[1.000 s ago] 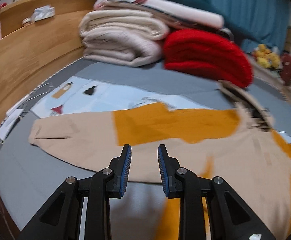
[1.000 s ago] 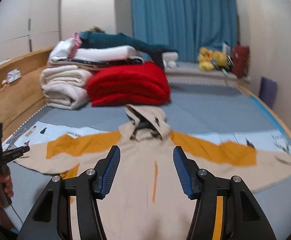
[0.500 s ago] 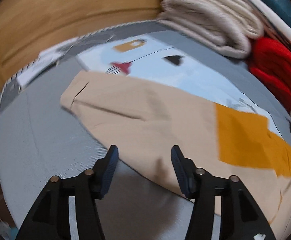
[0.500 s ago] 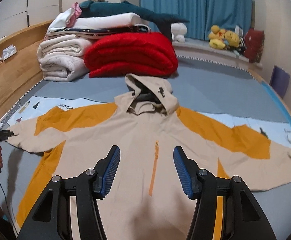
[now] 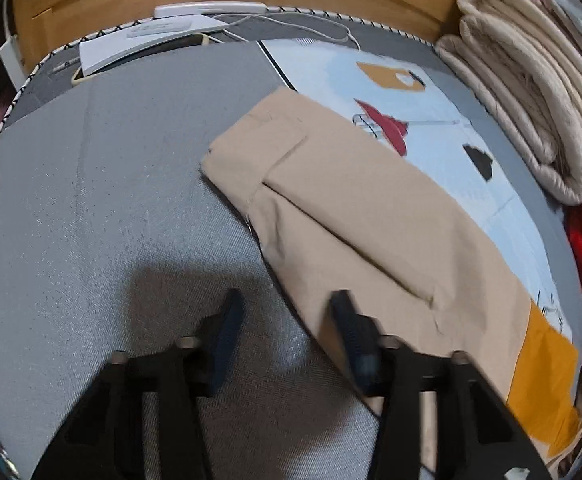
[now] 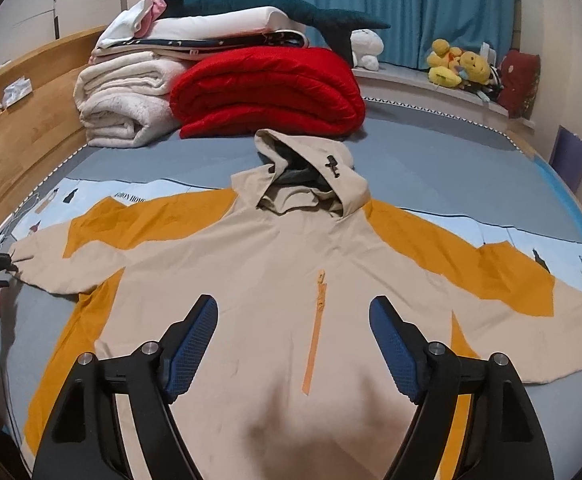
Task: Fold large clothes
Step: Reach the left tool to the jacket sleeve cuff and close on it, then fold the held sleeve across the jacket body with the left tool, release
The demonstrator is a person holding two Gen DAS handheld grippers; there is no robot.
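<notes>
The beige-and-orange hooded jacket (image 6: 275,280) is lying spread flat on the bed (image 6: 431,160). The left gripper (image 5: 287,320) is closing its fingers astride the sleeve (image 5: 331,208) edge, not yet pinching. The right gripper (image 6: 293,320) is opening its fingers above the jacket front, gripping nothing.

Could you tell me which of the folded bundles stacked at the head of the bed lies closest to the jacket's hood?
The red quilt: it lies directly behind the hood, while the cream blanket sits further left by the wooden bed frame.
</notes>
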